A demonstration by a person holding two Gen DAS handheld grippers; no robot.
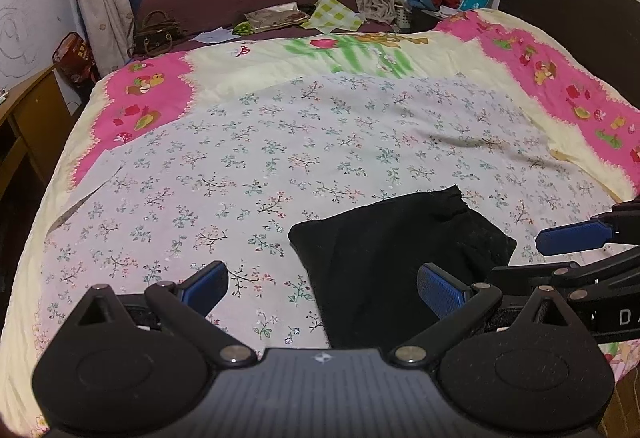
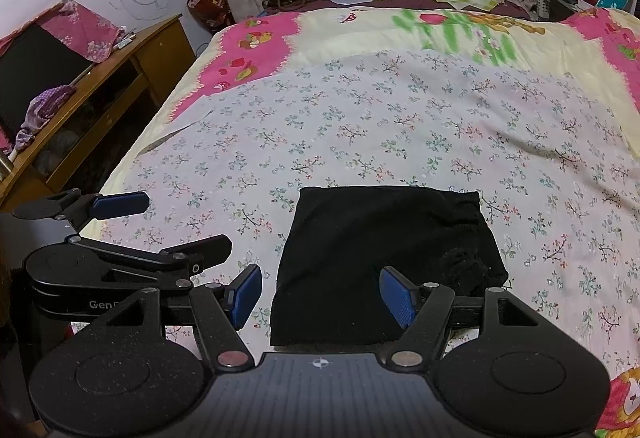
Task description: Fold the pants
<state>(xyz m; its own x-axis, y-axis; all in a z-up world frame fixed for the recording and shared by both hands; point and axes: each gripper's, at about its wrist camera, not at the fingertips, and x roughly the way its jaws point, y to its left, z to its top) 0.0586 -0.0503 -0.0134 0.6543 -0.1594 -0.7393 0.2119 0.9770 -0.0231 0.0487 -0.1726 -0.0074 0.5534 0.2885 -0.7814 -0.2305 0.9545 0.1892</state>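
The black pants [image 1: 396, 254] lie folded into a compact rectangle on the floral sheet [image 1: 280, 142] near the bed's front edge; they also show in the right wrist view [image 2: 384, 258], waistband at the far right. My left gripper [image 1: 322, 288] is open and empty, just in front of the pants' left part. My right gripper [image 2: 320, 296] is open and empty, held above the pants' near edge. The right gripper's blue pad [image 1: 576, 236] shows at the right in the left wrist view. The left gripper's blue pad [image 2: 120, 203] shows at the left in the right wrist view.
A pink and yellow quilt [image 1: 152, 94] covers the bed under the sheet. A wooden desk [image 2: 100, 94] stands left of the bed. A dark headboard [image 1: 568, 14] is on the right. A handbag [image 1: 154, 34], papers and clothes lie on the maroon ledge beyond.
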